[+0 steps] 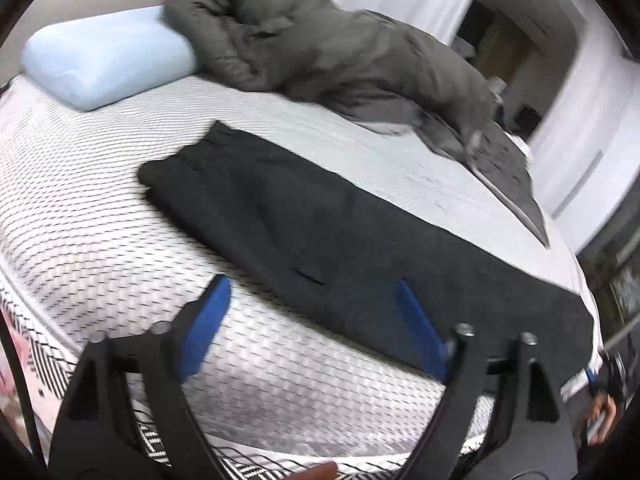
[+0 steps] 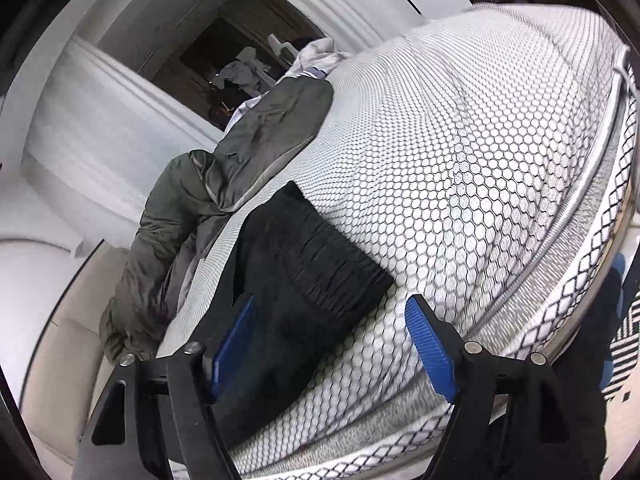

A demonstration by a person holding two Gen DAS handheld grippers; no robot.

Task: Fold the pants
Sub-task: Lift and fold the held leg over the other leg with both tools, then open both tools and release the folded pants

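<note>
Hidden from me: the far end of the black pants (image 1: 360,232), cut off at the bed's (image 1: 100,220) edge; my left view is motion-blurred. Pants: flat on the patterned mattress, beside the grey duvet (image 1: 320,48). Left gripper (image 1: 312,300): fingers spread wide, holding nothing. Right gripper (image 2: 330,320): fingers wide apart, empty, straddling the ribbed waistband (image 2: 332,264); contact unclear.
</note>
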